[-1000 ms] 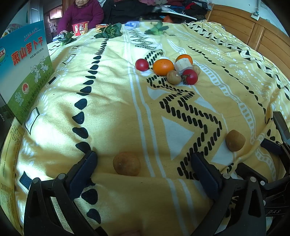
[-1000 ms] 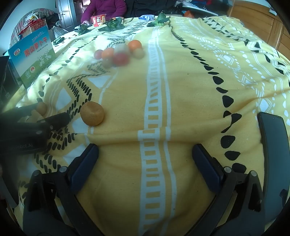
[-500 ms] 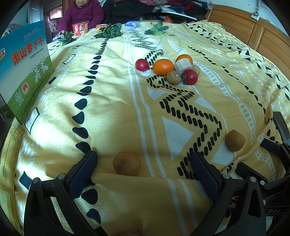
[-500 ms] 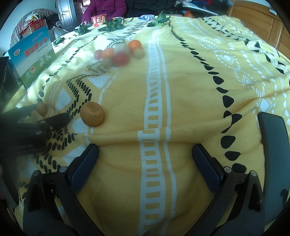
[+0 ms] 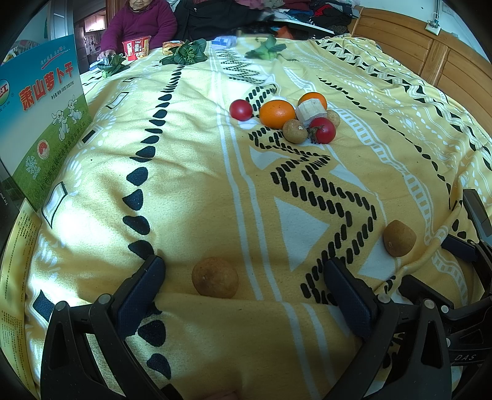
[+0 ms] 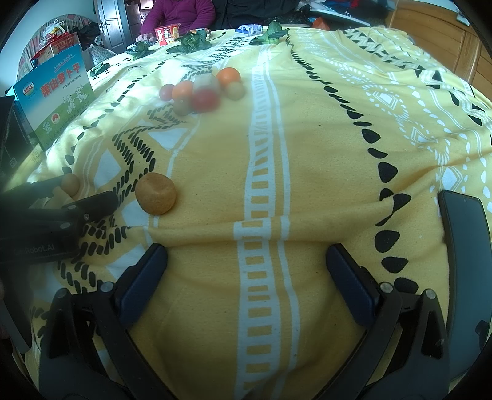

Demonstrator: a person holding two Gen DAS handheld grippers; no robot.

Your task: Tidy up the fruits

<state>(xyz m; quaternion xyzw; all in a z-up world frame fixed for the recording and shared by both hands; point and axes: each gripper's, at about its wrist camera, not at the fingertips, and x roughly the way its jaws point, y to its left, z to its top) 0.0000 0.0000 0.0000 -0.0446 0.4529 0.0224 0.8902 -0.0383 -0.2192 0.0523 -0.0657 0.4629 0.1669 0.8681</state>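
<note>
On the yellow patterned blanket (image 5: 190,172), a brown round fruit (image 5: 215,277) lies between the fingers of my open left gripper (image 5: 243,277), nearer the left finger. A second brown fruit (image 5: 399,237) lies to its right; it also shows in the right wrist view (image 6: 156,197), left of my open, empty right gripper (image 6: 246,267). A cluster sits farther back: an orange (image 5: 276,114), a second orange (image 5: 313,99), a red tomato (image 5: 240,110), another tomato (image 5: 322,130), a small brown fruit (image 5: 295,131) and a wooden block (image 5: 310,112). The left gripper also shows in the right wrist view (image 6: 55,209).
A blue-green printed box (image 5: 40,123) stands at the left edge. Leafy greens (image 5: 187,55) and snack packs (image 5: 135,49) lie at the far end, where a person in purple (image 5: 138,24) sits. A dark phone (image 6: 467,246) lies at the right. A wooden headboard (image 5: 430,55) is behind.
</note>
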